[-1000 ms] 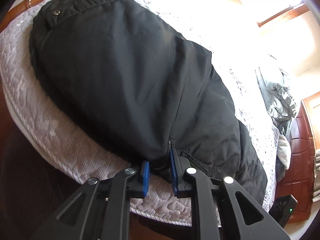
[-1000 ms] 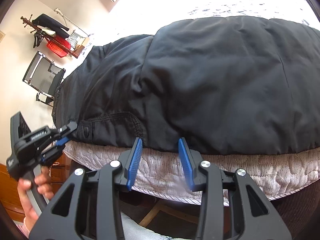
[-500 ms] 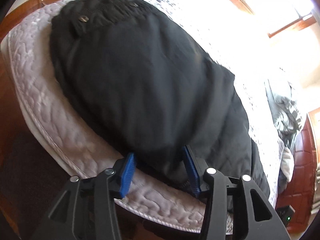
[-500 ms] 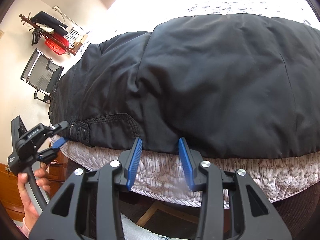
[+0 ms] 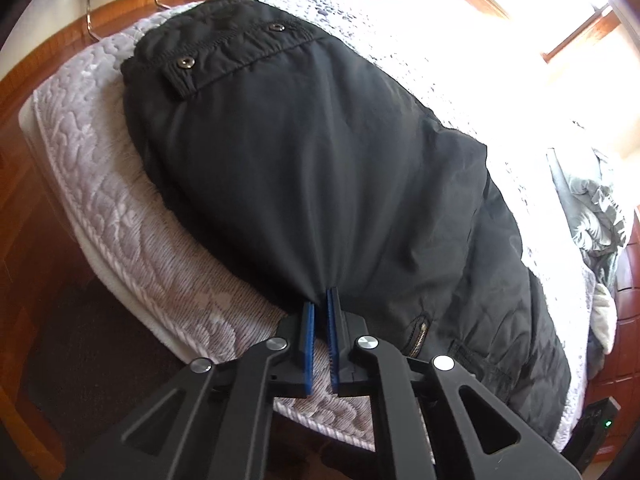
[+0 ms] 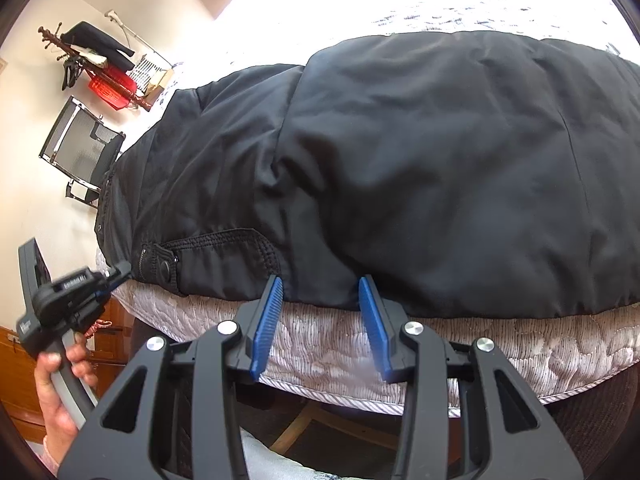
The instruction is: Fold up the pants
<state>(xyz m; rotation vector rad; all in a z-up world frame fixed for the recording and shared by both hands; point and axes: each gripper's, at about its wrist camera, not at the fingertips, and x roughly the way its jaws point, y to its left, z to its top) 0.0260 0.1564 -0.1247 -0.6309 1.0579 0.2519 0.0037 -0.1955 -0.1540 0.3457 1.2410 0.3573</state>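
While its two blue ribbed pads stand almost together, the left gripper [image 5: 320,300] pinches the near edge of the black pants [image 5: 320,160]; the fabric puckers into a small peak where it enters the narrow slit between the pads. The log of motion shows in the frames too: these jaws have just been closing, with the cloth edge between them. From the other camera the same left gripper [image 6: 116,274] appears at the corner of the garment, gripped by a person's hand [image 6: 60,392] around its curved grey handle.

The right gripper [image 6: 320,292] sits with its pads apart, a clear gap between them. The tips reach the hem of the pants at the mattress edge, but whether they press the cloth cannot be told; nothing is plainly held.

The pants lie flat along the near side of the bed [image 5: 120,240], folded lengthwise so one layer overlaps the other. The cloth is a smooth, slightly glossy woven black with soft wrinkles. A stitched waistband with two metal snaps [image 5: 185,63] lies at the far end in the left view, and a pocket flap [image 6: 224,240] with heavy stitching and a snap lies near the edge.

The bed's cover is pale grey, quilted in a raised swirling pattern, with a corded rim. A rumpled grey blanket [image 5: 592,208] is heaped further along. Beyond stand a mesh-backed chair [image 6: 80,148], a wooden coat rack [image 6: 92,64] hung with dark clothing, and a wood floor [image 5: 24,128].
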